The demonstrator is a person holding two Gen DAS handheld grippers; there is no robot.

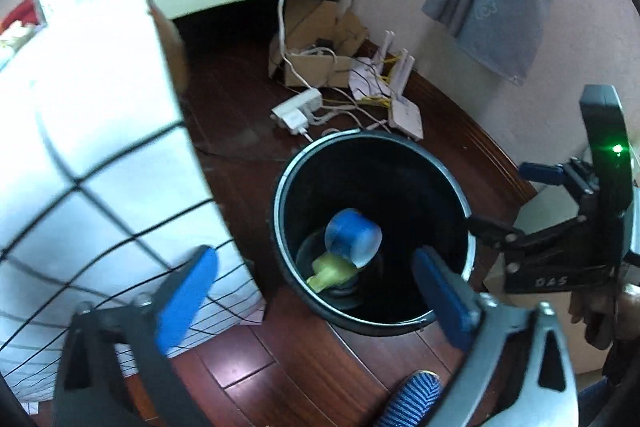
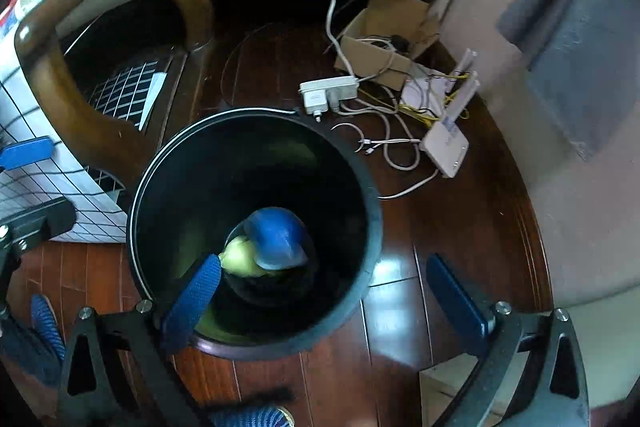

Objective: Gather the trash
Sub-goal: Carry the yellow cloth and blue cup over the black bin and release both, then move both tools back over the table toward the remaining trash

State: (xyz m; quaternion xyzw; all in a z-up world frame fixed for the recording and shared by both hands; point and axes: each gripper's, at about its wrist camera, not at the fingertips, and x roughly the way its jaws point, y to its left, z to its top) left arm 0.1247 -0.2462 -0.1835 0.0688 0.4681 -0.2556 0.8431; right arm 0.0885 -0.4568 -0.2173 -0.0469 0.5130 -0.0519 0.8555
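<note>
Two hand-held grippers hang above a round black plastic waste bin (image 2: 256,227) standing on a dark red-brown wooden floor (image 2: 400,307). At the bin's bottom lie a blue plastic cup (image 2: 276,239) and, touching it, a pale yellow-green crumpled piece (image 2: 240,259). The left gripper (image 1: 316,291) and the right gripper (image 2: 324,303) both stand wide apart at the jaws, with nothing between their blue pads (image 2: 192,303). Risk, as a judgement: the near pad of each gripper overlaps the bin rim in its own view, so a careless withdrawal could catch the rim and tip the light bin, spilling the collected trash; the white power strip (image 2: 328,93) and loose cables (image 2: 384,147) just beside the bin could also snag. Both grippers point steeply downward toward the bin; the right one shows at the right edge of the left wrist view.
</note>
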